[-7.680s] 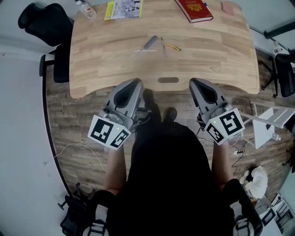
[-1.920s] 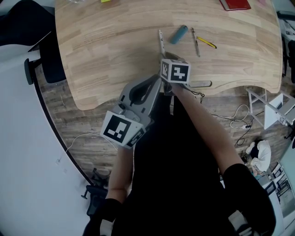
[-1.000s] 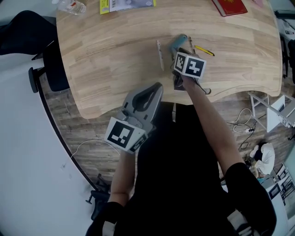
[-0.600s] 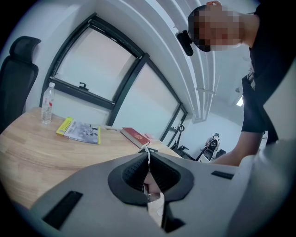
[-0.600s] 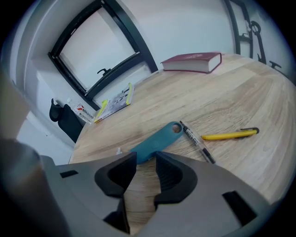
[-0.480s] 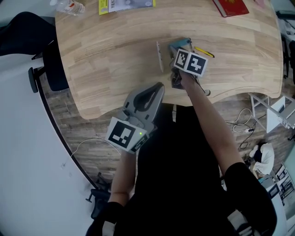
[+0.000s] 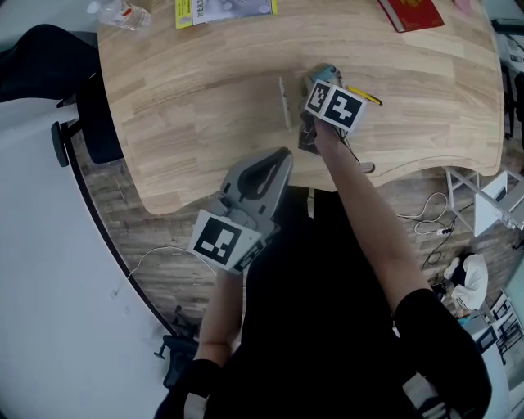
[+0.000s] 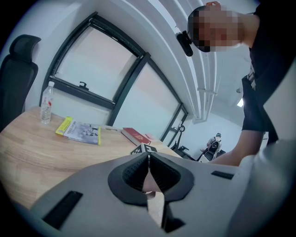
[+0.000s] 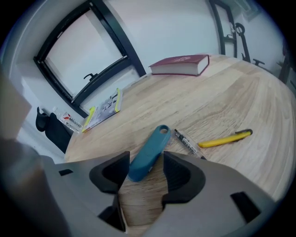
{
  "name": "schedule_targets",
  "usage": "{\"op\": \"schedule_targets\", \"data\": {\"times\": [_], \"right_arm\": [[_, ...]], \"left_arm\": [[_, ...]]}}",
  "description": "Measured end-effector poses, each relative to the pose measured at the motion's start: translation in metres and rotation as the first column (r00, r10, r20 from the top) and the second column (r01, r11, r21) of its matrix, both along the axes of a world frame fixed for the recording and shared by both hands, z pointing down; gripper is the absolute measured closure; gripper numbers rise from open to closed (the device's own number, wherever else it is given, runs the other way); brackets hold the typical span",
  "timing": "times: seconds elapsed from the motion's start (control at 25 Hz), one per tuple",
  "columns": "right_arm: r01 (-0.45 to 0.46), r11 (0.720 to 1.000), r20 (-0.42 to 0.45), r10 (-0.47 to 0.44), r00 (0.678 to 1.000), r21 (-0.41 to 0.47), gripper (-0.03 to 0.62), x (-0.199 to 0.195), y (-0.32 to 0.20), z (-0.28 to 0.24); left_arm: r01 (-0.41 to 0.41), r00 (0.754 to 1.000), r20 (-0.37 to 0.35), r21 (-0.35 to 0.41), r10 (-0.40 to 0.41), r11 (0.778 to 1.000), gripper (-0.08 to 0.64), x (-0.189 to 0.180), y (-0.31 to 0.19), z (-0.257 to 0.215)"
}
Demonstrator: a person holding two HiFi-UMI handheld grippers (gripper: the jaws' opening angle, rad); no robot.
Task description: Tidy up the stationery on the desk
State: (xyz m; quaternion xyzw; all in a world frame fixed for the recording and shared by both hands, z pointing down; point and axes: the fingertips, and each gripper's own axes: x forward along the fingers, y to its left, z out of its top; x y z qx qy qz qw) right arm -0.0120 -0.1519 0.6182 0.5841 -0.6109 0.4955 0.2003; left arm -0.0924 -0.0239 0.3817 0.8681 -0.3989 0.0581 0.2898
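A teal blue case (image 9: 149,152) lies on the wooden desk (image 7: 180,106). My right gripper (image 9: 144,172) hangs tilted down over it, open; its jaws have just been opening. The case's near end sits between the pads without touching them. In the head view the case (image 7: 322,74) peeks out past the right gripper's marker cube. A pen (image 9: 187,141) and a yellow cutter (image 9: 226,138) lie just right of the case. A slim white stick (image 7: 284,102) lies to its left. My left gripper (image 7: 282,155) is held at the desk's near edge, shut and empty.
A red book (image 9: 180,64) lies at the far right of the desk. A yellow-edged booklet (image 9: 104,110) and a water bottle (image 7: 123,12) are at the far left. A black chair (image 7: 49,57) stands beside the desk's left end.
The right gripper's jaws have spread wide and its marker cube has rolled a little over the teal case. The left gripper has stayed put.
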Motion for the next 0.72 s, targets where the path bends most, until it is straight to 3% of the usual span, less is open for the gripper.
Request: {"op": "schedule_targets", "data": {"times": [0.28, 0.72], "right_arm": [[0.078, 0.997, -0.114, -0.079, 0.99, -0.012, 0.457, 0.007, 0.003, 0.004], [0.206, 0.978, -0.025, -0.205, 0.978, 0.045, 0.517, -0.005, 0.012, -0.008]], "left_arm": [[0.005, 1.0, -0.003, 0.0, -0.005, 1.0, 0.52, -0.002, 0.0, -0.001], [0.0, 1.0, -0.007, 0.015, 0.0, 1.0, 0.52, 0.001, 0.002, -0.004]]}}
